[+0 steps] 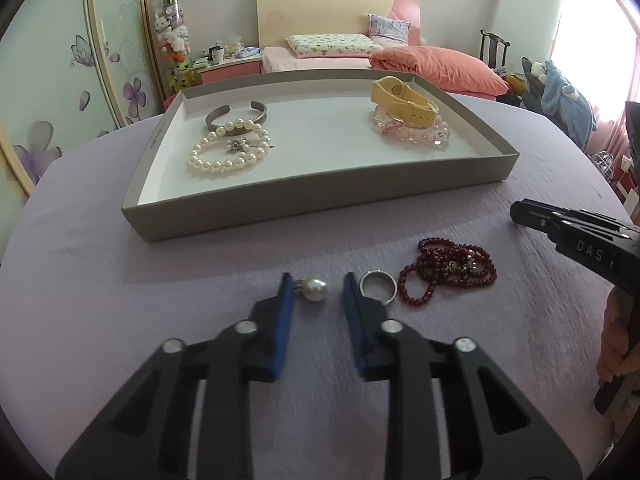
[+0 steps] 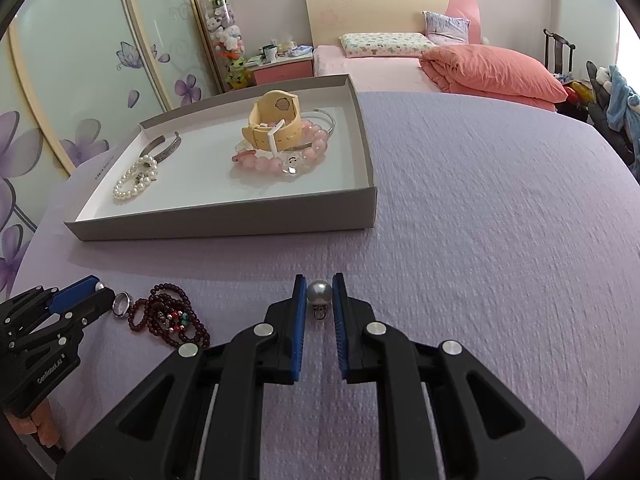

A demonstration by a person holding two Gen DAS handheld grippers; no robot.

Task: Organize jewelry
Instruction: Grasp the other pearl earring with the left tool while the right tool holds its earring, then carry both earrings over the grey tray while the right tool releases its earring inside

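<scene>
On the purple cloth a white pearl pendant (image 1: pixel 314 289) lies between the blue pads of my left gripper (image 1: pixel 317 280). Its cap touches the left pad, but a gap shows before the right pad, so the gripper is open. A silver ring (image 1: pixel 378 286) and a dark red bead strand (image 1: pixel 452 272) lie just to the right of it. My right gripper (image 2: pixel 319 282) is shut on a grey pearl pendant (image 2: pixel 319 292), with both pads against it. From the right wrist view, the left gripper (image 2: pixel 94 294) sits beside the ring (image 2: pixel 122 303) and red beads (image 2: pixel 172 316).
A shallow grey tray (image 1: pixel 320 204) stands further back, holding a pearl bracelet (image 1: pixel 228 152), a silver cuff (image 1: pixel 236 116), a yellow watch (image 1: pixel 400 100) and pink beads (image 1: pixel 412 132). A bed (image 1: pixel 440 64) lies beyond the table. A person's hand (image 1: pixel 616 340) holds the right gripper (image 1: pixel 520 210).
</scene>
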